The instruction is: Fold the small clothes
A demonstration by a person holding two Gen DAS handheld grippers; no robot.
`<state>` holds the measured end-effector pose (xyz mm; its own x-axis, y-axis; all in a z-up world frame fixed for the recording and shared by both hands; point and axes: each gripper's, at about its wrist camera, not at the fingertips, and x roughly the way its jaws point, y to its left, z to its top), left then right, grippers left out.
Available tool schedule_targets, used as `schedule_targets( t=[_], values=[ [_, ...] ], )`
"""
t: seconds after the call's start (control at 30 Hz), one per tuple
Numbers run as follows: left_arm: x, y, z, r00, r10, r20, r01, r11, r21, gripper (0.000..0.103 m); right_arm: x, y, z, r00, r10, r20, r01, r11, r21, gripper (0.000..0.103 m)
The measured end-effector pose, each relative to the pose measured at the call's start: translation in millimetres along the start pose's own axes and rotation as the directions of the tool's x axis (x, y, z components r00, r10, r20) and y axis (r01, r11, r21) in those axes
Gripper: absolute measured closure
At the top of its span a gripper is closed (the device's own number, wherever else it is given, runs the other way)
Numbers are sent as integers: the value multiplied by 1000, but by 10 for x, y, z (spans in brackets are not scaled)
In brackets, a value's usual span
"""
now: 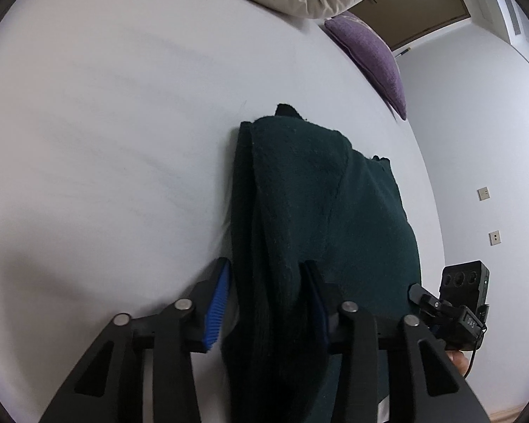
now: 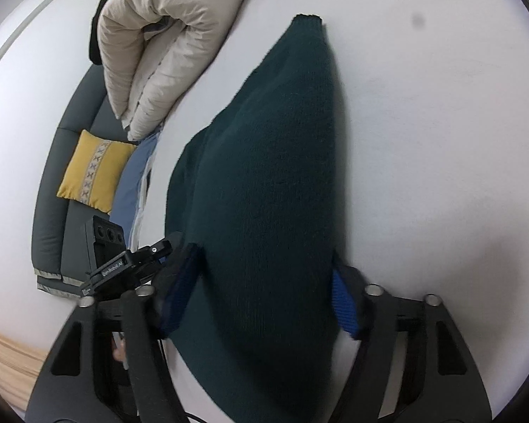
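A dark green knitted sweater lies partly folded on the white bed sheet. My left gripper stands open around a thick fold of its near edge, the blue pads apart on either side of the cloth. In the right wrist view the sweater stretches away, its cuff far off. My right gripper is open wide with the sweater's bulk lying between its fingers. The other gripper's camera unit shows at the left.
A beige rolled duvet lies at the bed's far end. A purple cushion sits by the bed edge. A grey sofa with a yellow cushion stands beside the bed. A wall with sockets is at the right.
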<state>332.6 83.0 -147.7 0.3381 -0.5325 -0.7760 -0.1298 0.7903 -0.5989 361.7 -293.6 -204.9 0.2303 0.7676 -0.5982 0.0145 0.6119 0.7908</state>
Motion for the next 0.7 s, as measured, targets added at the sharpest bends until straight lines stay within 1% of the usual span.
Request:
schedule_targets(
  t=[0.17, 0.33, 0.37, 0.43, 0.5, 0.53, 0.63, 0.7],
  values=[
    [52, -22, -2, 1000, -23, -9, 23, 1000, -4, 76, 19, 57, -46, 999, -35, 9, 36, 999, -30, 52],
    [-54, -57, -36, 999, -44, 10, 44, 999, -24, 81, -46, 123, -92, 997, -62, 38, 63, 997, -42, 61],
    [-117, -91, -65, 999, -43, 17, 43, 999, -17, 81, -93, 160, -106, 997, -62, 50, 64, 997, -44, 63],
    [-223, -214, -145, 999, -33, 23, 33, 999, 16, 81, -203, 277, -144, 996, -52, 72, 56, 997, -61, 65],
    [-353, -382, -291, 999, -30, 30, 28, 998, 59, 81, -345, 423, -246, 995, -47, 85, 54, 995, -89, 65],
    [-448, -482, -410, 998, -43, 34, 41, 996, 77, 81, -406, 476, -297, 995, -46, 87, 54, 994, -99, 66],
    [-670, -702, -738, 997, -52, 55, 44, 990, 132, 81, -675, 602, -549, 995, -26, 100, 38, 993, -116, 66],
    [-804, -800, -997, 996, -69, 55, 60, 987, 148, 81, -902, 634, -783, 994, -6, 108, 19, 993, -118, 66]
  ],
)
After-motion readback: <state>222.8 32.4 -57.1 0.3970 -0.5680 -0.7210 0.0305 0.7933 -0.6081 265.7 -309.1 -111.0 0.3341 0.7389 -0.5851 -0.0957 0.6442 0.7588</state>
